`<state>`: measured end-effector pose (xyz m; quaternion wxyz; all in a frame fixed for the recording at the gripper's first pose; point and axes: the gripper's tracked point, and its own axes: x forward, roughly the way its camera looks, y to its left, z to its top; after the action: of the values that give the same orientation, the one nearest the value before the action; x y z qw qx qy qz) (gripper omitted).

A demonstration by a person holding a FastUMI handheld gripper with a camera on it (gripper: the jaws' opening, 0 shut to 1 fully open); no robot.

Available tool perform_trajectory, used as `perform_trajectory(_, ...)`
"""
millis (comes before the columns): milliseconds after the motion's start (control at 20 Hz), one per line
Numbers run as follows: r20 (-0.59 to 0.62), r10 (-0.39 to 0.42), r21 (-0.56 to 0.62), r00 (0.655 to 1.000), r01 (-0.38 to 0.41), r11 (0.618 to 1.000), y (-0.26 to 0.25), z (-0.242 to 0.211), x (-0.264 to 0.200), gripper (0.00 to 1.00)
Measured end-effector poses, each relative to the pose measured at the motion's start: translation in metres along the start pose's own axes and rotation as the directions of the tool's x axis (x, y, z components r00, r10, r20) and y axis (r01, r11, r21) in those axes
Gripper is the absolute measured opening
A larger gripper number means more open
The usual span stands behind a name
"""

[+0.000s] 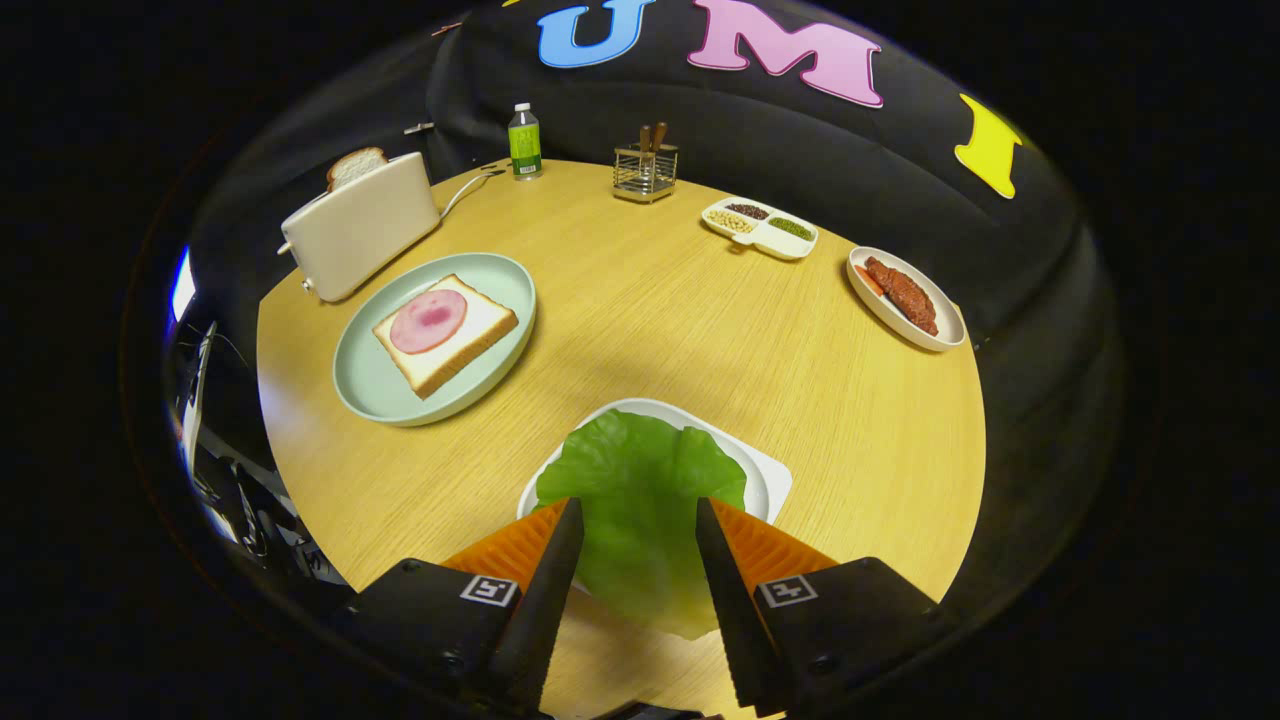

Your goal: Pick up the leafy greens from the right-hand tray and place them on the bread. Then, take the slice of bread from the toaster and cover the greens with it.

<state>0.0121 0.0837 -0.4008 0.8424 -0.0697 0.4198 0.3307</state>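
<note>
Greens point(640, 500) lie on the white tray point(775, 480) just in front of the gripper point(632, 525), and the leaf reaches back between the two fingers, past the tray's near rim. The fingers are spread, one at each side of the leaf; whether they already touch it I cannot tell, and they do not look closed on it.

From left to right on the table point(650, 320): the toaster point(360, 235) with a bread slice point(355, 165) standing up in its slot, then the green plate point(370, 385) that carries the bread point(450, 345) with a round ham slice point(428, 320) on top. Behind stand a bottle point(524, 140) and a cutlery rack point(645, 170), then a divided dish point(765, 240), and a plate of meat point(865, 285) far to the right.

I judge that the step in hand is the grasp of the greens. To do it well, the fingers should come low, nearly to the tray, and close on the thick middle part of the leaf, not on its thin edge, which may tear or slip. After that, lift straight up before moving left toward the bread, so the leaf does not drag on the tray. It is soft and will hang down, so carry it slowly and lay it flat over the ham.
</note>
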Motion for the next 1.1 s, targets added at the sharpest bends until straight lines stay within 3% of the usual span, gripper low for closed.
perform_trajectory(200,-0.073,0.027,0.003,0.997,-0.027,1.000,0.000,-0.014,0.014,0.69)
perform_trajectory(400,-0.069,0.063,0.036,0.996,-0.061,0.998,0.004,-0.014,0.019,0.54)
perform_trajectory(550,-0.056,0.048,0.034,0.997,-0.046,0.998,0.006,-0.013,0.016,0.13)
perform_trajectory(600,-0.060,0.052,0.051,0.997,-0.049,0.997,0.007,-0.013,0.016,0.09)
perform_trajectory(1100,0.127,-0.012,0.142,0.992,-0.006,0.990,-0.002,0.048,-0.054,0.06)
